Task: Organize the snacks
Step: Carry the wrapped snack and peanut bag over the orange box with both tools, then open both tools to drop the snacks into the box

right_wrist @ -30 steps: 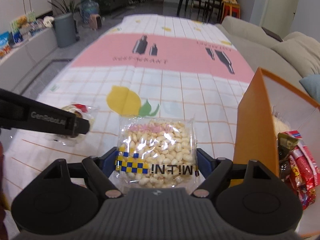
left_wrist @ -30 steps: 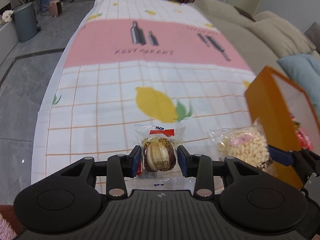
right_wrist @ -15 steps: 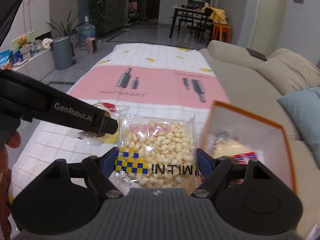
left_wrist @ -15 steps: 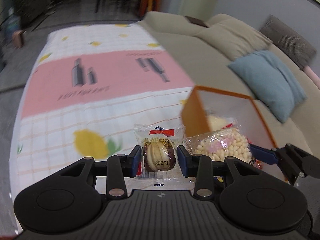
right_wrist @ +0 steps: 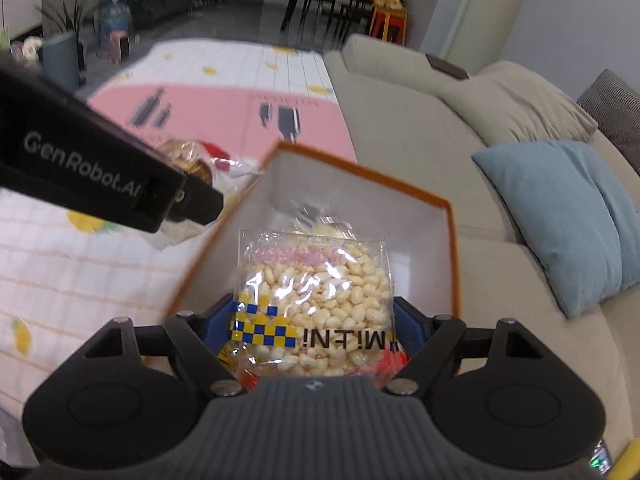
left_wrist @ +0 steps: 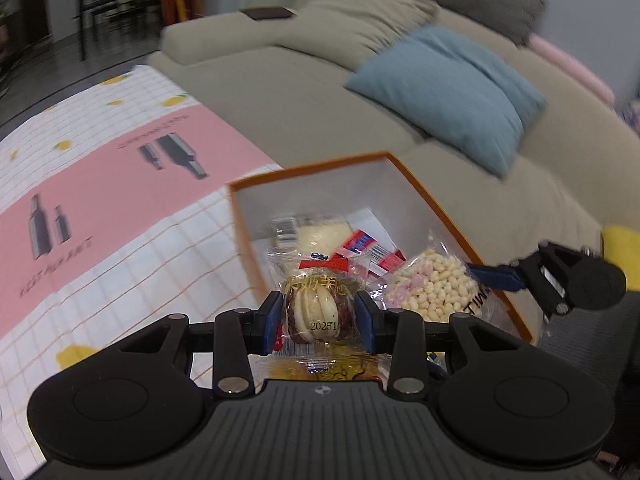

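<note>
Two handheld grippers each carry a wrapped snack above an open orange box.

In the left wrist view, the left gripper [left_wrist: 318, 316] sits at centre, its blue pads pressed narrowly on both sides of a round cookie in clear wrap [left_wrist: 316, 310]. The orange box [left_wrist: 420, 192], white inside, opens beyond the cookie toward 12 o'clock. It stands at the edge of a checked cloth with a pink band [left_wrist: 100, 184], against a beige sofa [left_wrist: 300, 92]. Several packets [left_wrist: 320, 236] already lie on the box floor. At 3 o'clock the right gripper [left_wrist: 496, 276] reaches in from the side, holding a clear bag of puffed snacks [left_wrist: 430, 284] over the box's right rim.

In the right wrist view, the right gripper [right_wrist: 312, 316] holds that bag [right_wrist: 316, 296] between widely spread blue pads, one on each side edge. The bag, marked with a yellow and blue checked strip, hangs above the box interior [right_wrist: 352, 204]. At 10 o'clock the black body of the left gripper [right_wrist: 188, 200] crosses the frame, with the cookie [right_wrist: 192, 156] partly hidden behind it, just beyond the box's left wall. A blue cushion [right_wrist: 572, 216] lies on the sofa at 3 o'clock.
</note>
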The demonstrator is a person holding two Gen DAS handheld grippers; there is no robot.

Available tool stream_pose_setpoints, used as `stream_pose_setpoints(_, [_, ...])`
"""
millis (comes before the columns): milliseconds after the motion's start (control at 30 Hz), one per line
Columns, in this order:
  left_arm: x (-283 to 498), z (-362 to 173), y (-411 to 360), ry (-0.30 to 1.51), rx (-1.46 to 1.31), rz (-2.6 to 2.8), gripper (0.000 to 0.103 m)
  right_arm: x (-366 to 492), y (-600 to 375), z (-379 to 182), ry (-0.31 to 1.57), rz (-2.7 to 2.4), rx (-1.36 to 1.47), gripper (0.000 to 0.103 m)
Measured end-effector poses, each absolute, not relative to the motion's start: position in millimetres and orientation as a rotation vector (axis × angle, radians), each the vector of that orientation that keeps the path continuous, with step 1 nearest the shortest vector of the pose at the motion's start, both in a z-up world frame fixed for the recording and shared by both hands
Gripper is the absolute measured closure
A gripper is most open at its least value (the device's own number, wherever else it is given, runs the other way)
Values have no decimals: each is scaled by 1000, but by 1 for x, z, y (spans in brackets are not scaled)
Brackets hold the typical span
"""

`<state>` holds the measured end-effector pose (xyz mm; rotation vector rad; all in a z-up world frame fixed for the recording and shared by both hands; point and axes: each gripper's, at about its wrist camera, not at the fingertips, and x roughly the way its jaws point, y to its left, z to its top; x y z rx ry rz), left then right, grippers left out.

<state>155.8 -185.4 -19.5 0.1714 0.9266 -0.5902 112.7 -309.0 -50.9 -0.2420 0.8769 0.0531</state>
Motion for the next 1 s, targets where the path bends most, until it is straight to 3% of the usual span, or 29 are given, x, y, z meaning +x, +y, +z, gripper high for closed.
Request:
stream_pose_setpoints(667, [173,-82,-246,1020,553,-637,59,149,-338,-110,1129,143,-294,24])
stream_pose_setpoints(1000, [176,-81,-244,1020,550,-651,51,153,-331,-114,1149,152,-317,22])
